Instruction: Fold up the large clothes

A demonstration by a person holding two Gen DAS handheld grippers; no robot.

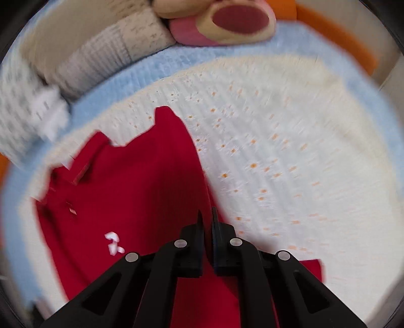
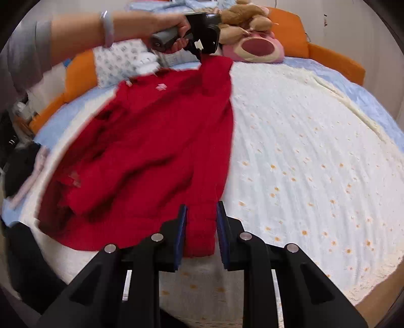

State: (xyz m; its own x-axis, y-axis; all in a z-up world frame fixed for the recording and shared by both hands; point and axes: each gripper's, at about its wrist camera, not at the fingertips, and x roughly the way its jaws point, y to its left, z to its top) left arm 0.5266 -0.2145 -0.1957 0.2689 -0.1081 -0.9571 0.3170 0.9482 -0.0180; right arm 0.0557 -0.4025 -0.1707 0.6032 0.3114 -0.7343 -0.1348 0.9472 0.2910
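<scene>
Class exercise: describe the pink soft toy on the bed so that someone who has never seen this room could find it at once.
Start at the orange bed frame and follow it to the head of the bed. There, next to the patterned pillow, soft toys lie in a pile. The pink soft toy is the one under the brown plush, with a cream muzzle ringing a dark pink mouth.

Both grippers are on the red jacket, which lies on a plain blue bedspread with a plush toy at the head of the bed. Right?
Not quite. The right wrist view shows the bedspread is white with small orange flowers; blue only shows at its edges. The rest holds: left gripper and right gripper are on the red jacket, plush toy at the head.
</scene>
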